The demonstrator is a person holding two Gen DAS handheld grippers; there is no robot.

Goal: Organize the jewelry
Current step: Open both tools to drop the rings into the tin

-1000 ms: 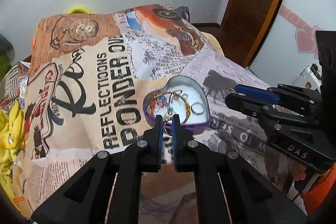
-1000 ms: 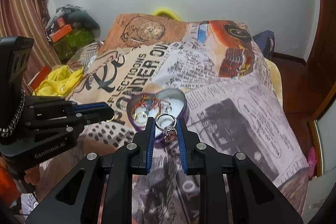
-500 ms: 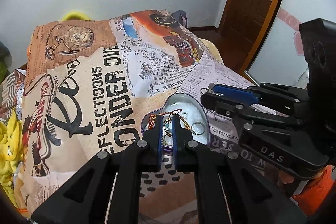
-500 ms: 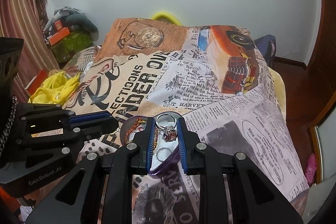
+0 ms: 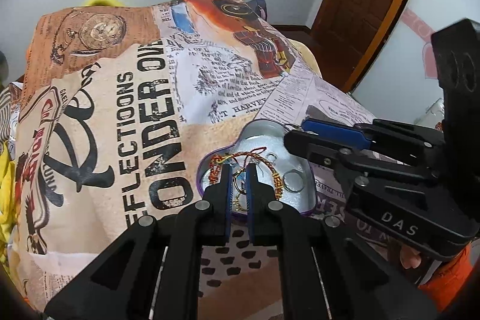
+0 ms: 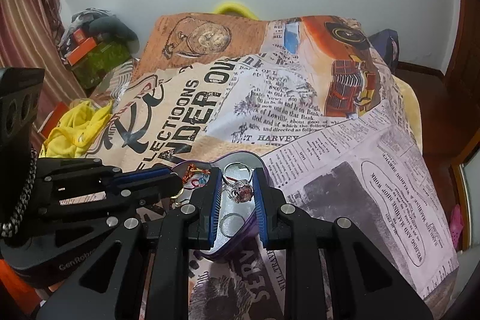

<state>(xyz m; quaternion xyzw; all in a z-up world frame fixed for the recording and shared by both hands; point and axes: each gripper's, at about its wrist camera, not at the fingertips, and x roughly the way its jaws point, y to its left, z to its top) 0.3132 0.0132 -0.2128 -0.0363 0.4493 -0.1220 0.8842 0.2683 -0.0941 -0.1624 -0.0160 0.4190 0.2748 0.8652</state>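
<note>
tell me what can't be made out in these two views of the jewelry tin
- Left wrist view: the gold earring between the left gripper fingers is half hidden by them, so its shape and whether it is clamped are unclear.
- Left wrist view: the right gripper covers the heart-shaped tin far lobe and the ring it carries.
- Right wrist view: the left gripper hides the tin's left side and most of the red-gold bracelet.
- Right wrist view: whether the gemstone ring is gripped or resting.

A heart-shaped tin (image 5: pixel 309 194) sits on the bedspread (image 5: pixel 120 116) — inside it a braided bracelet (image 5: pixel 271 167) lies left of a plain ring (image 5: pixel 294 181)
</note>
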